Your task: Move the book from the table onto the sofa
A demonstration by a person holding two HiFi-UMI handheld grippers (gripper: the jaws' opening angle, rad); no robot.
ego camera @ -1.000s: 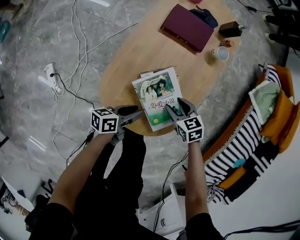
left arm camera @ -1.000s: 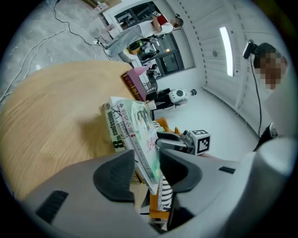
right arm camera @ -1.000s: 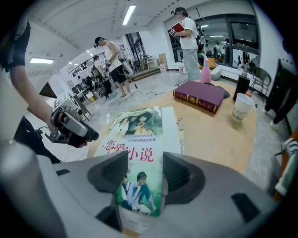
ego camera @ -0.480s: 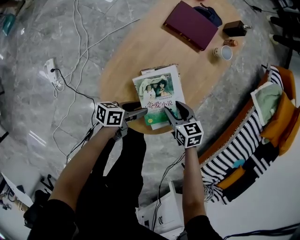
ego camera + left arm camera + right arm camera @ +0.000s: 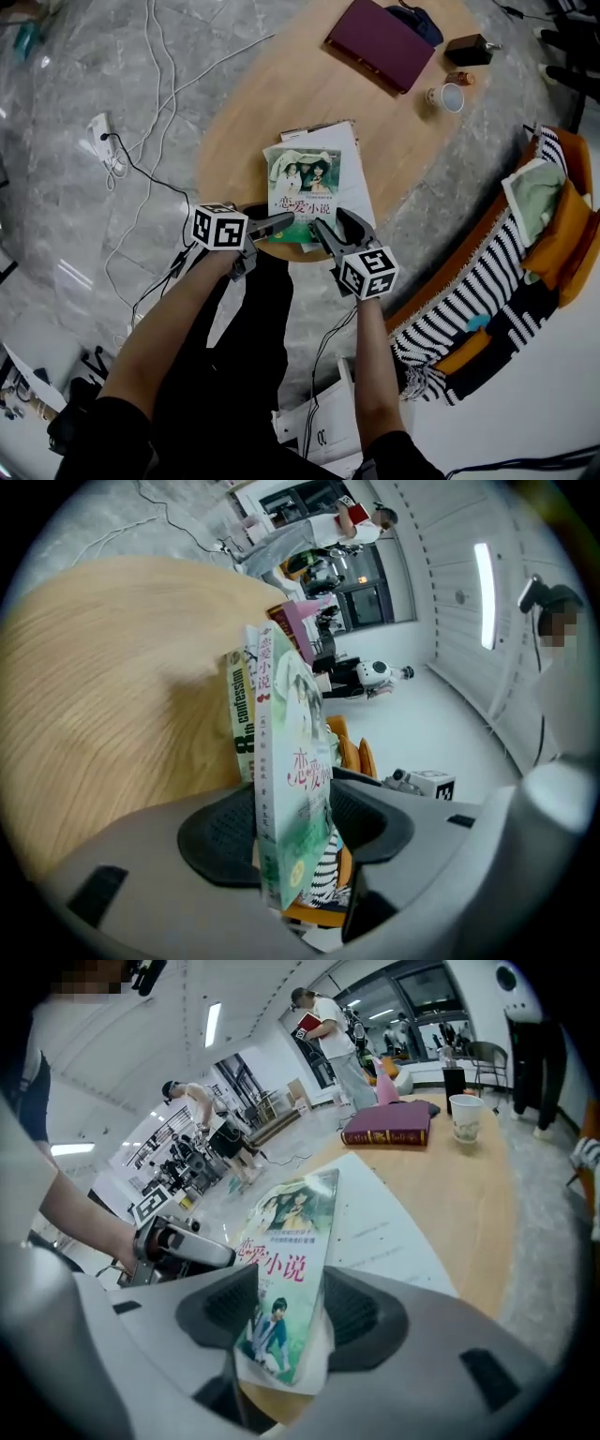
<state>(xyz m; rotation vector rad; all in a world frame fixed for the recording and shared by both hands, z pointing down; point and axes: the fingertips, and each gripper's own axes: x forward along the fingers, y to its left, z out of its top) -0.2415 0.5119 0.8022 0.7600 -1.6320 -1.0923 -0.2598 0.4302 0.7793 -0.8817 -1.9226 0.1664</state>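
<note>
The book (image 5: pixel 302 187), with a green cover showing two figures, lies at the near edge of the oval wooden table (image 5: pixel 272 103), on top of a white book (image 5: pixel 342 141). My right gripper (image 5: pixel 334 225) is shut on its near right corner, and its cover (image 5: pixel 286 1251) runs between the pads. My left gripper (image 5: pixel 279 221) is at the near left edge. Its jaws have just been opening, and the spine (image 5: pixel 291 789) stands between them with the pads off it. The lower book's spine (image 5: pixel 238 714) shows beside it.
The sofa (image 5: pixel 469 309), with a striped throw and orange cushions (image 5: pixel 562 225), stands to the right of the table. At the table's far end are a maroon book (image 5: pixel 375 42), a paper cup (image 5: pixel 450 97) and a dark box (image 5: pixel 466 49). Cables (image 5: pixel 141 141) trail across the marble floor on the left.
The green book has turned and slid left off the white book, moving with my right gripper. My left gripper has closed in on the near left edge, and its jaws are wider.
</note>
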